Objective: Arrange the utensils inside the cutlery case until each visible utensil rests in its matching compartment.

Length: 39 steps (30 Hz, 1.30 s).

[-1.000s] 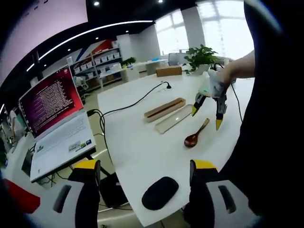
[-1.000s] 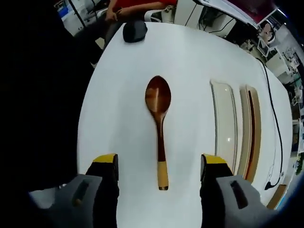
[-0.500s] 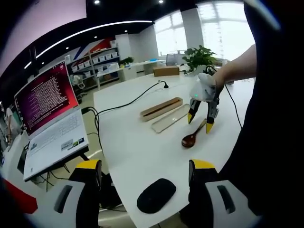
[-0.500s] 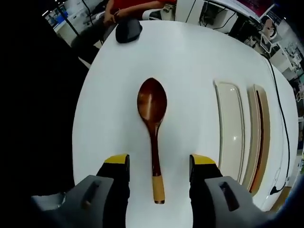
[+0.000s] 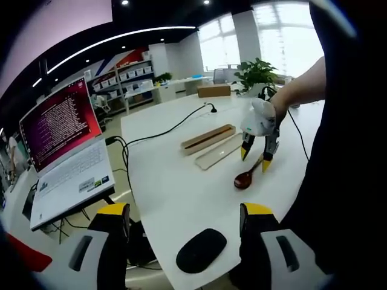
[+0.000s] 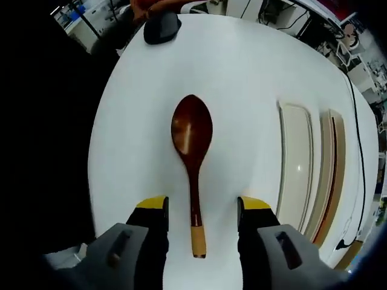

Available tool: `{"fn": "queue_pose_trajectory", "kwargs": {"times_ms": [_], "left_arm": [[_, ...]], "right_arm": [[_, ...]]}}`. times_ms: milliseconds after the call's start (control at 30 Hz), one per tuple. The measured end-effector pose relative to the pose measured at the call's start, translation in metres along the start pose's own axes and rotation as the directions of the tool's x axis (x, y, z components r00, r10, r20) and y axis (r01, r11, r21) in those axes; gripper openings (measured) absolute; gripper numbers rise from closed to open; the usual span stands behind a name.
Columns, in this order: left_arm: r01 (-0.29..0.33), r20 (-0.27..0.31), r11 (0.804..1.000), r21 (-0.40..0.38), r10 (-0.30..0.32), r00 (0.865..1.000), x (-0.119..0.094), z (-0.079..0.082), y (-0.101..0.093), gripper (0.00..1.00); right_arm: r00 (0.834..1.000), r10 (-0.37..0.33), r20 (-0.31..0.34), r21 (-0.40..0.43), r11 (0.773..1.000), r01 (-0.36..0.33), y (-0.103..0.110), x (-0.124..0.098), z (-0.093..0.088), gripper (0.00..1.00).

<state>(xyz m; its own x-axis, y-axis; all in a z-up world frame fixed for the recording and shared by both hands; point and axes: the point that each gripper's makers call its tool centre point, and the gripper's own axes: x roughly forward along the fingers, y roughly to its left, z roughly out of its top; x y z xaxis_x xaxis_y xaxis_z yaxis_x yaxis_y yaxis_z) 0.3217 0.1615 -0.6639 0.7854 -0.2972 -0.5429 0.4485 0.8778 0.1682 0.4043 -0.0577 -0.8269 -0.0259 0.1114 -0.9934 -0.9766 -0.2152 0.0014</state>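
A brown wooden spoon [image 6: 193, 145] with a pale handle end lies on the white table [image 6: 242, 90], bowl pointing away from the camera in the right gripper view. My right gripper [image 6: 201, 207] is open, its yellow-tipped jaws on either side of the spoon's handle, close to the table. To the right lie the cutlery case's pale lid [image 6: 294, 163] and its wooden tray [image 6: 329, 163]. In the left gripper view the right gripper [image 5: 255, 160] hangs over the spoon [image 5: 250, 175], beside the case [image 5: 209, 138] and the lid [image 5: 219, 151]. My left gripper [image 5: 184, 219] is open and holds nothing.
A black mouse [image 5: 201, 250] lies near the table's front edge. An open laptop [image 5: 60, 151] stands at the left. A black cable [image 5: 166, 130] runs across the table towards the case. A potted plant [image 5: 255, 72] and a cardboard box [image 5: 214, 90] stand at the far end.
The right gripper has come down closer over the spoon's handle, its jaws a little narrower. The left gripper view has shifted slightly.
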Motion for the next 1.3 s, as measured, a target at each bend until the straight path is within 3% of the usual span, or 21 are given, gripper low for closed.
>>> {"fn": "queue_pose_trajectory", "kwargs": {"times_ms": [533,1300], "left_arm": [[0.042,0.009,0.999,0.021,-0.042,0.999,0.010,0.004,-0.005,0.76],[0.040,0.005,0.999,0.036,-0.040,0.999,0.011,0.007,0.002,0.75]], "right_arm": [[0.999,0.009,-0.046,-0.024,1.000,-0.010,-0.001,0.001,-0.001,0.44],[0.999,0.010,-0.030,-0.031,0.999,-0.011,0.000,0.001,0.000,0.44]]}}
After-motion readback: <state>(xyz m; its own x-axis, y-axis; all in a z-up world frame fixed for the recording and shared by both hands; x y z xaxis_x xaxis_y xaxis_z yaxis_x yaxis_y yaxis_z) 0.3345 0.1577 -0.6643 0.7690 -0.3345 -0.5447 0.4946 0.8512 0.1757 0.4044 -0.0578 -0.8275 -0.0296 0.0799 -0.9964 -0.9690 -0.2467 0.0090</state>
